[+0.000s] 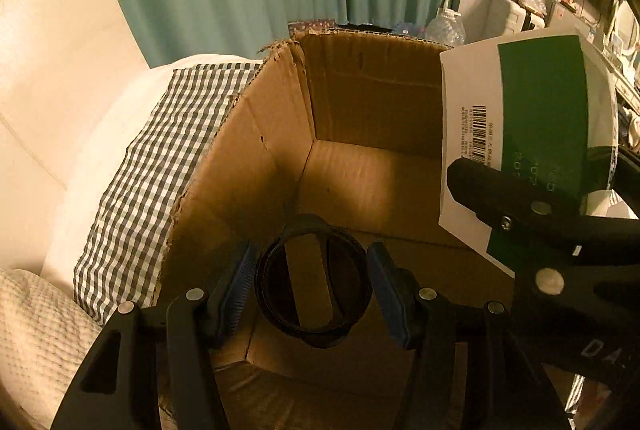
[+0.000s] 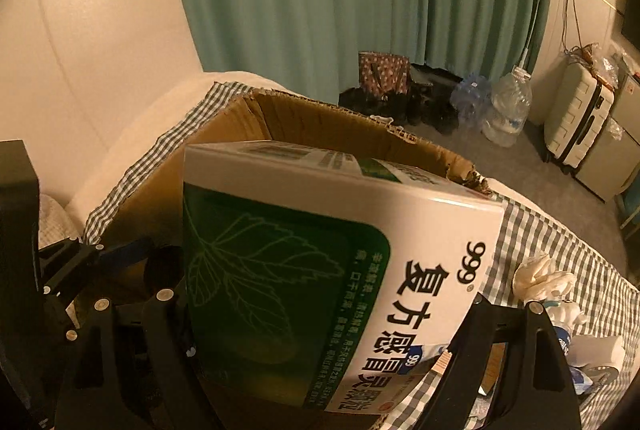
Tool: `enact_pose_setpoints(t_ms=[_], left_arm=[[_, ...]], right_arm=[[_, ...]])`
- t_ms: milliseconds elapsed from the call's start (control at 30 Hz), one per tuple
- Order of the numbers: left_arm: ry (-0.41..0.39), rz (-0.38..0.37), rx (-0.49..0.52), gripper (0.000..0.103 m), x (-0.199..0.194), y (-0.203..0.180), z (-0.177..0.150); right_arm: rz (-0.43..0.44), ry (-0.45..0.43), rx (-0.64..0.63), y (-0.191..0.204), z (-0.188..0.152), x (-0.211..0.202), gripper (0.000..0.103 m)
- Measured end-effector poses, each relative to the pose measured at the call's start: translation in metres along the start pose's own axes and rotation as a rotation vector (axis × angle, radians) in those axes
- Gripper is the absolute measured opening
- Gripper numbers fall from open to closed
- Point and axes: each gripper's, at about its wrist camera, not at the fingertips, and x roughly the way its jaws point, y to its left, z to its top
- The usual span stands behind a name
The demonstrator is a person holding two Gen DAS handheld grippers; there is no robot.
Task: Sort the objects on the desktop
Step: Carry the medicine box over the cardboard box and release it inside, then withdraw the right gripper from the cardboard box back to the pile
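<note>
Both grippers hang over the open cardboard box [image 1: 352, 158], which sits on a gingham-checked cloth [image 1: 160, 166]; what the cloth covers cannot be told. The left gripper [image 1: 312, 286] holds a black ring-shaped lid [image 1: 312, 282] between its blue-padded jaws, which sit against the lid's two sides. The lid lies directly above the box floor, inside the box walls, with its flat face turned toward the camera. The right gripper [image 2: 320, 350] has its jaws clenched on a green-and-white medicine box [image 2: 320, 262], printed "999". That carton is at the right-hand wall of the cardboard box, its long axis running up and away from the jaws. The lid appears to be the deeper of the two inside the box, so I judge the left hand nearer to a drop; loosening its jaws should let the lid fall straight in.
</note>
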Motion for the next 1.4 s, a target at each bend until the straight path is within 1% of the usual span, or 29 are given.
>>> enact_pose_setpoints(t_ms=[33, 67, 100, 200, 433, 533, 600, 667, 800, 933, 1000, 1067, 1167, 1300, 1400], left_arm=[[-0.007, 0.001, -0.001, 0.061, -0.002, 0.000, 0.000], [-0.013, 0.002, 0.000, 0.064, -0.004, 0.000, 0.001], [-0.019, 0.002, -0.002, 0.069, -0.004, 0.000, 0.002], [-0.047, 0.007, -0.005, 0.077, -0.009, 0.003, 0.004], [-0.094, 0.015, -0.019, 0.080, -0.026, 0.006, 0.008], [-0.122, 0.034, -0.032, 0.082, -0.034, 0.007, 0.010], [-0.156, 0.024, -0.032, 0.084, -0.046, 0.006, 0.010], [-0.194, 0.018, -0.025, 0.086, -0.059, 0.003, 0.011], [-0.257, 0.015, -0.016, 0.091, -0.078, -0.007, 0.011], [-0.311, -0.013, -0.026, 0.097, -0.096, -0.012, 0.016], [-0.342, -0.043, -0.036, 0.102, -0.107, -0.015, 0.016], [-0.361, -0.060, -0.037, 0.103, -0.115, -0.020, 0.013], [-0.389, -0.075, -0.024, 0.103, -0.127, -0.031, 0.013], [-0.417, -0.090, -0.001, 0.103, -0.140, -0.047, 0.010], [-0.427, -0.097, 0.007, 0.103, -0.146, -0.057, 0.008]], right_arm=[[-0.001, -0.001, 0.001, 0.000, 0.000, 0.001, 0.085], [-0.003, -0.003, 0.001, 0.001, 0.000, 0.001, 0.085], [-0.004, -0.006, 0.002, 0.001, 0.001, 0.002, 0.086], [-0.011, -0.019, 0.008, 0.002, 0.003, 0.001, 0.086], [-0.013, -0.089, 0.036, -0.002, 0.010, -0.019, 0.087], [-0.023, -0.130, 0.046, -0.003, 0.011, -0.034, 0.088], [-0.028, -0.153, 0.053, -0.005, 0.012, -0.044, 0.088], [-0.047, -0.178, 0.058, -0.006, 0.012, -0.056, 0.090], [-0.087, -0.235, 0.062, -0.009, 0.011, -0.083, 0.091], [-0.123, -0.283, 0.058, -0.013, 0.011, -0.110, 0.093], [-0.143, -0.312, 0.056, -0.015, 0.010, -0.126, 0.099], [-0.166, -0.347, 0.058, -0.018, 0.008, -0.141, 0.103], [-0.209, -0.386, 0.059, -0.024, 0.000, -0.162, 0.103], [-0.232, -0.405, 0.065, -0.032, -0.007, -0.182, 0.103], [-0.270, -0.418, 0.071, -0.039, -0.014, -0.197, 0.103]])
